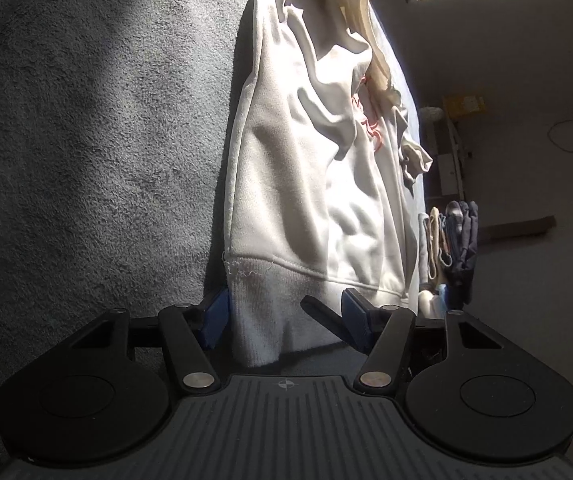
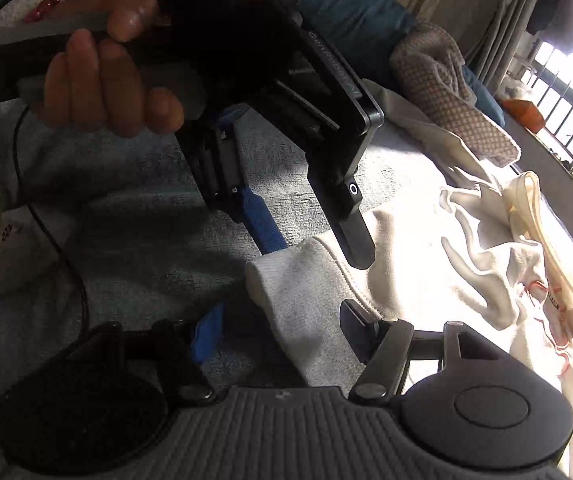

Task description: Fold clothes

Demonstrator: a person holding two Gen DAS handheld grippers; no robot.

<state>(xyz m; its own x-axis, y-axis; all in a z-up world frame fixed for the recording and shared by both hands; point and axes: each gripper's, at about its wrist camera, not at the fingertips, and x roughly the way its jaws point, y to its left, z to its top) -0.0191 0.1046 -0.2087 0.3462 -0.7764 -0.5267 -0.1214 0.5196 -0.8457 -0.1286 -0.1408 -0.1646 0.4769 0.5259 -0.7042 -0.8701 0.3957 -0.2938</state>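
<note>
A white sweatshirt [image 1: 306, 168] with a pink print lies stretched out on a grey fleece blanket [image 1: 86, 140]. Its ribbed hem [image 1: 262, 312] sits between the open blue pads of my left gripper [image 1: 286, 316]. In the right wrist view the same hem [image 2: 298, 300] lies between the open fingers of my right gripper [image 2: 282, 328]. The left gripper [image 2: 310, 236], held by a hand [image 2: 102, 80], reaches down onto the hem from above, its jaws straddling the hem corner. The rest of the sweatshirt [image 2: 466, 264] spreads crumpled to the right.
A stack of folded clothes [image 1: 450, 248] sits at the blanket's right edge. A chequered cloth [image 2: 446, 92] and a blue pillow [image 2: 358, 8] lie beyond the sweatshirt. A black cable [image 2: 46, 220] runs over the blanket at the left. A barred window [image 2: 566, 100] is far right.
</note>
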